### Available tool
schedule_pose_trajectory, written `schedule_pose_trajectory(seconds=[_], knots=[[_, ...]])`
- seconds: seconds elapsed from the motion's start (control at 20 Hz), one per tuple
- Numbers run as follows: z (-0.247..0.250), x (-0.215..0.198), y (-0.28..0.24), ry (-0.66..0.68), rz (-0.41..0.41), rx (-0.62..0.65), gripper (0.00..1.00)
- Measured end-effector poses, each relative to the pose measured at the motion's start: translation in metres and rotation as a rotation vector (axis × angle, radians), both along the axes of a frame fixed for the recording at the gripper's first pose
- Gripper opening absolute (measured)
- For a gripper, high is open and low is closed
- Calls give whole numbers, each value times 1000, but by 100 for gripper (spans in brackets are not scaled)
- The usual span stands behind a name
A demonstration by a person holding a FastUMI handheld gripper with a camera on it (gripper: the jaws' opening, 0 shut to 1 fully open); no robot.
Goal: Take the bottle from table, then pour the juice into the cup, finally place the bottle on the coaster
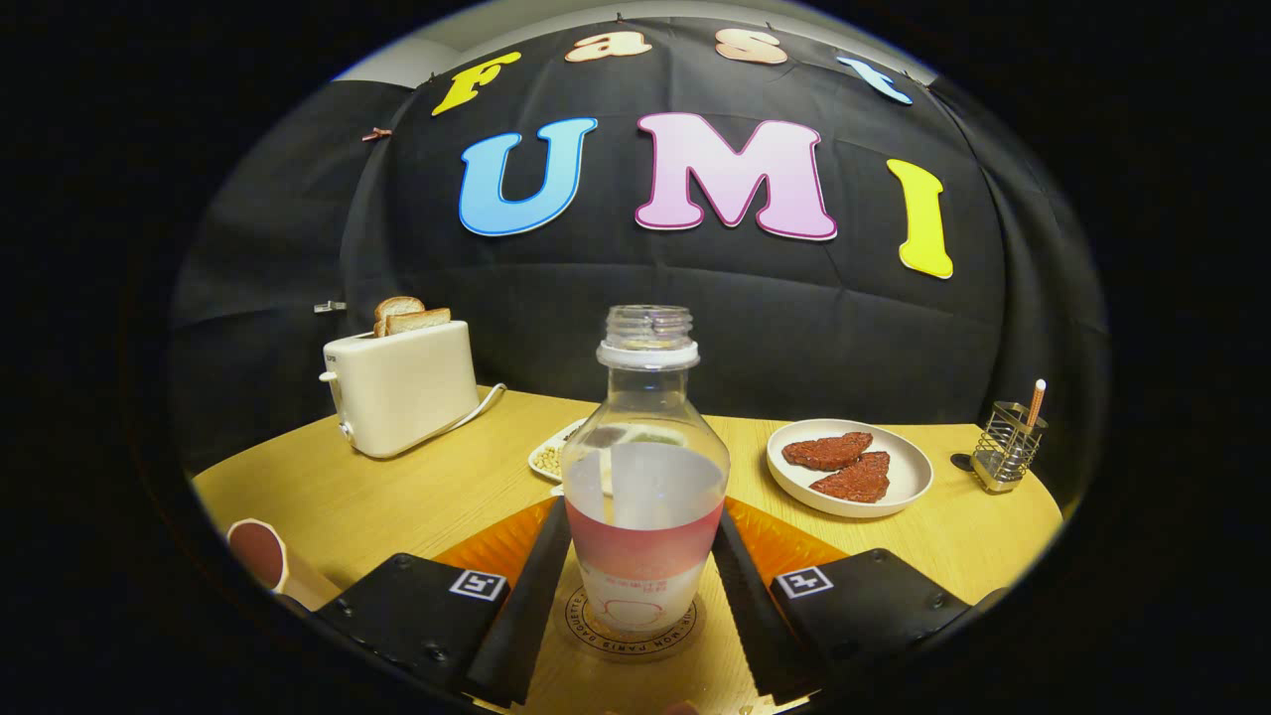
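- An uncapped clear bottle [643,477], part filled with pale liquid, is seen upright on a round printed coaster [632,628].
- The jaws [640,586] are set one to each side of the bottle's lower body; whether they press on it cannot be told.
- A cup [266,556] is seen left of the jaws on the wooden surface [417,497].
- Beyond: a toaster [402,385] holding bread slices, and a plate [850,467] with two dark patties.

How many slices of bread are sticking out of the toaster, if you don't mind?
2: both slices of bread stand side by side in the toaster, beyond the fingers.
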State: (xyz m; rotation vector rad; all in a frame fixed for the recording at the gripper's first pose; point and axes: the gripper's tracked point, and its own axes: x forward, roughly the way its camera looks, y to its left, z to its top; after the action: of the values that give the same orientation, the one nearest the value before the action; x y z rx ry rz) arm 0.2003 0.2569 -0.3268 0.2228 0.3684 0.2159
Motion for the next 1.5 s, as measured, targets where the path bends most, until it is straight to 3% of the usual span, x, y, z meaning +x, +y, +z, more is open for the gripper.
schedule_pose_trajectory(seconds=[0.3,0.7,1.5], knots=[[4,-10,-1,2,18,1,99],[30,-33,-25,-9,4,-16,98],[173,-128,-125,-89,-13,-95,98]])
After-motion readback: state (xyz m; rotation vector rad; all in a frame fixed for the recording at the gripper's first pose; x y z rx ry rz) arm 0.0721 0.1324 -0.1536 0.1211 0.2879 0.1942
